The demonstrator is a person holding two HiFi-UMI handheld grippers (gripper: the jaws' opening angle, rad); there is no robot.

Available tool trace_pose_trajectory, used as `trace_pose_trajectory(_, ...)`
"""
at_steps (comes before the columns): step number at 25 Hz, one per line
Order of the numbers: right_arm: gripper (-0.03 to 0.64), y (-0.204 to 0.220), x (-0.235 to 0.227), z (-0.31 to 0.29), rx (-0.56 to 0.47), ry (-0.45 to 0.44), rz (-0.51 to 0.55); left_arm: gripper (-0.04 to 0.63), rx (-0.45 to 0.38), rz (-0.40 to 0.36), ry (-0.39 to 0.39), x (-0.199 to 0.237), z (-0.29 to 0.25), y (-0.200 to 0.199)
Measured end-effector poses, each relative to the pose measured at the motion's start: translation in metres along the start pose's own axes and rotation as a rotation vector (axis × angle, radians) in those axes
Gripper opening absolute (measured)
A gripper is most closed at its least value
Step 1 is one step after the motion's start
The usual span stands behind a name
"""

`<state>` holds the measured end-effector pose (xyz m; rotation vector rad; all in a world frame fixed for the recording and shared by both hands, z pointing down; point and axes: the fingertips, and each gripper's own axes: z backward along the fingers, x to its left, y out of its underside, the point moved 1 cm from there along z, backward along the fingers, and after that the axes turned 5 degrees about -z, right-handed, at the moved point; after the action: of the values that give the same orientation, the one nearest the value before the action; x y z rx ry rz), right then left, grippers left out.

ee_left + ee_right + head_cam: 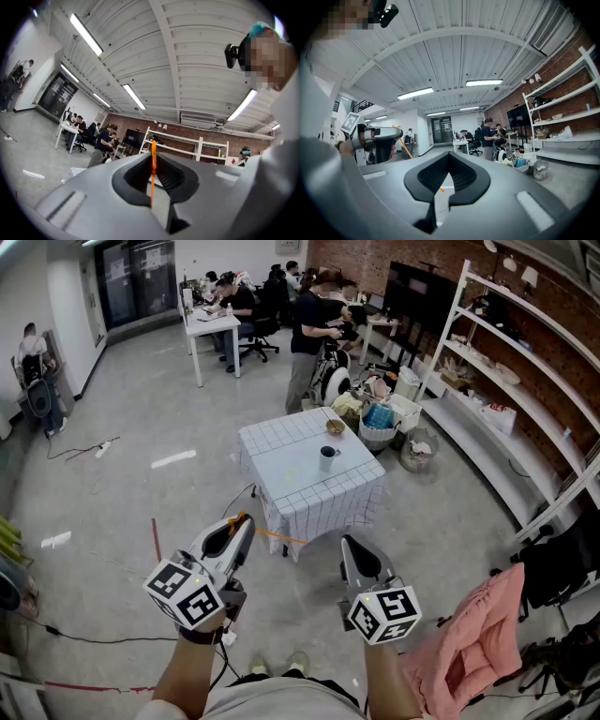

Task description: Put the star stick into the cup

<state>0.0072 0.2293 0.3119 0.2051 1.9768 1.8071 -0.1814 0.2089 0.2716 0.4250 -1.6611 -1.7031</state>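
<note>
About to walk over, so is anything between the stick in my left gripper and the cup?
Nothing visible stands in the way. Open floor lies between the star stick, clamped in the left gripper, and the table where the cup stands.

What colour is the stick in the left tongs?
Orange; the stick shows best in the left gripper view.

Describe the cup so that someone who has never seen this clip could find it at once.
In the head view, look for the small square table draped in a white checked cloth, standing alone in the open middle of the room. The cup stands upright near the centre of its top. It is dark and taller than its only neighbour on the cloth, a low brownish item near the far edge.
</note>
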Motion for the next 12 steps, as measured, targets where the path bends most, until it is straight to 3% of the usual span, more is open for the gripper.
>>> trace_pose_trajectory(12, 0.012, 0.001, -0.006, 0.007, -0.012, -0.003, -0.014, 0.021, 0.013, -0.012, -0.002, -0.011, -0.007, 0.006)
